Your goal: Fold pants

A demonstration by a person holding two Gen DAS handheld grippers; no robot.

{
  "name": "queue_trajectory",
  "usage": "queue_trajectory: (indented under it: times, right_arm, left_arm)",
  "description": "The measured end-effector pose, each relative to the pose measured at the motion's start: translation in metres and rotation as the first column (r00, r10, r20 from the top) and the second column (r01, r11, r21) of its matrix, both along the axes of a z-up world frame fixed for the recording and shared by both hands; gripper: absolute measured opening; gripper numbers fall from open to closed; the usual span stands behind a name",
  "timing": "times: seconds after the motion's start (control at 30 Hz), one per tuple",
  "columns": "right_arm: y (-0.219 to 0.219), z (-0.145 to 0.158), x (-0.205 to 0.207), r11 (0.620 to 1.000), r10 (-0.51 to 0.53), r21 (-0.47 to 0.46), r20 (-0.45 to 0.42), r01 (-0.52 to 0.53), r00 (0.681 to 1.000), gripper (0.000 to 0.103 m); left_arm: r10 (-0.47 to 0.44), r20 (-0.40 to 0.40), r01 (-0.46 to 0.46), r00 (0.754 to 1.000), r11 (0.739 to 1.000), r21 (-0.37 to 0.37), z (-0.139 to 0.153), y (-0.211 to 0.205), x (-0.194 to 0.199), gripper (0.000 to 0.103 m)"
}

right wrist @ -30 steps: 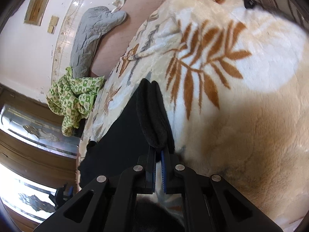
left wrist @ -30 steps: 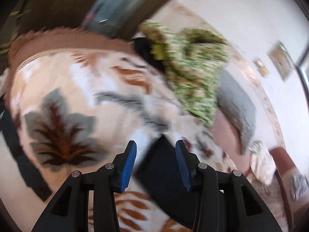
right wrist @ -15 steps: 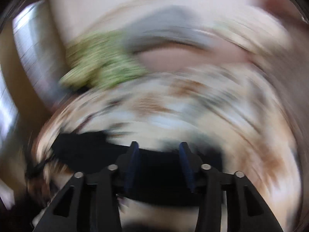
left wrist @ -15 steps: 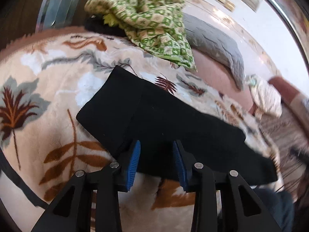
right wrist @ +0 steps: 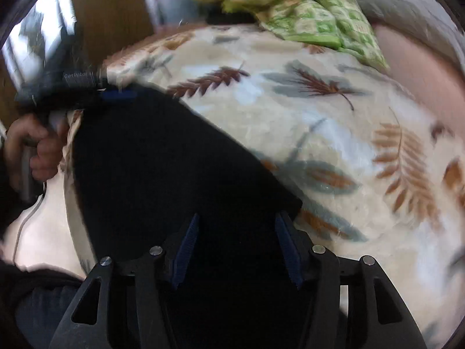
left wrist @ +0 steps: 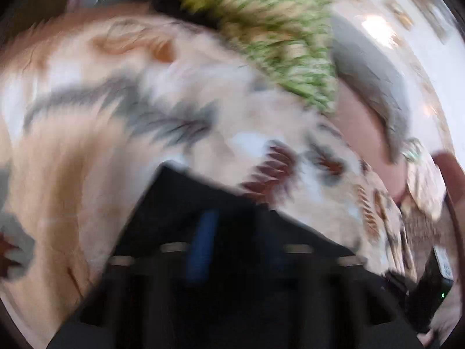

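Black pants [right wrist: 162, 157] lie folded on a cream leaf-patterned blanket [right wrist: 334, 122] on a bed. My right gripper [right wrist: 237, 226] is open, its blue pads apart right over the near edge of the pants. My left gripper [left wrist: 232, 232] is blurred in its own view, over the pants [left wrist: 186, 203]; its pads look apart. It also shows in the right wrist view [right wrist: 116, 94] at the far left end of the pants, held by a hand [right wrist: 32, 148].
A green patterned cloth [right wrist: 308, 14] lies bunched at the far edge of the bed, with a grey quilted pillow [left wrist: 372, 81] beside it. A wooden door or cabinet [right wrist: 107, 8] stands behind at the left.
The right gripper has let go of the folded pants end, opened and swung round to the near edge. The left gripper moved in over the pants, view now blurred.
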State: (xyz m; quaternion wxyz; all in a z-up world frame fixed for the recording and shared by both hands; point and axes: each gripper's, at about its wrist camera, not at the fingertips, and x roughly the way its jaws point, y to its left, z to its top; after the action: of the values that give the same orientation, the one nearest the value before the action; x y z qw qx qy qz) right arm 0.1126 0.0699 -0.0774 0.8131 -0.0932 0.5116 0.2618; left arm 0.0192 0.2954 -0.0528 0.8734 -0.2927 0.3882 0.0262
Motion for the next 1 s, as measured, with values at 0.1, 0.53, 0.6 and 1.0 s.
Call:
queue_trajectory:
  times: [0.1, 0.53, 0.6, 1.0]
  right_arm:
    - [-0.007, 0.002, -0.001, 0.999, -0.008, 0.042, -0.003, 0.009, 1.0, 0.056]
    - [0.004, 0.012, -0.033, 0.996, 0.077, 0.054, -0.02, -0.076, 0.997, 0.058]
    - [0.0, 0.018, -0.032, 0.995, 0.061, 0.075, -0.034, -0.059, 0.998, 0.056]
    - [-0.234, 0.111, -0.17, 0.566, -0.717, 0.483, -0.113, 0.668, 0.688, 0.086]
  left_arm:
    - [0.008, 0.04, -0.002, 0.999, 0.989, -0.145, -0.007, 0.021, -0.009, 0.005]
    - [-0.275, 0.15, 0.279, 0.95, 0.96, -0.007, 0.012, -0.055, -0.081, 0.058]
    - [-0.287, 0.118, 0.279, 0.951, 0.957, 0.086, -0.006, -0.068, -0.089, 0.055]
    - [-0.287, 0.182, 0.269, 0.94, 0.956, 0.119, 0.029, -0.096, -0.124, 0.057]
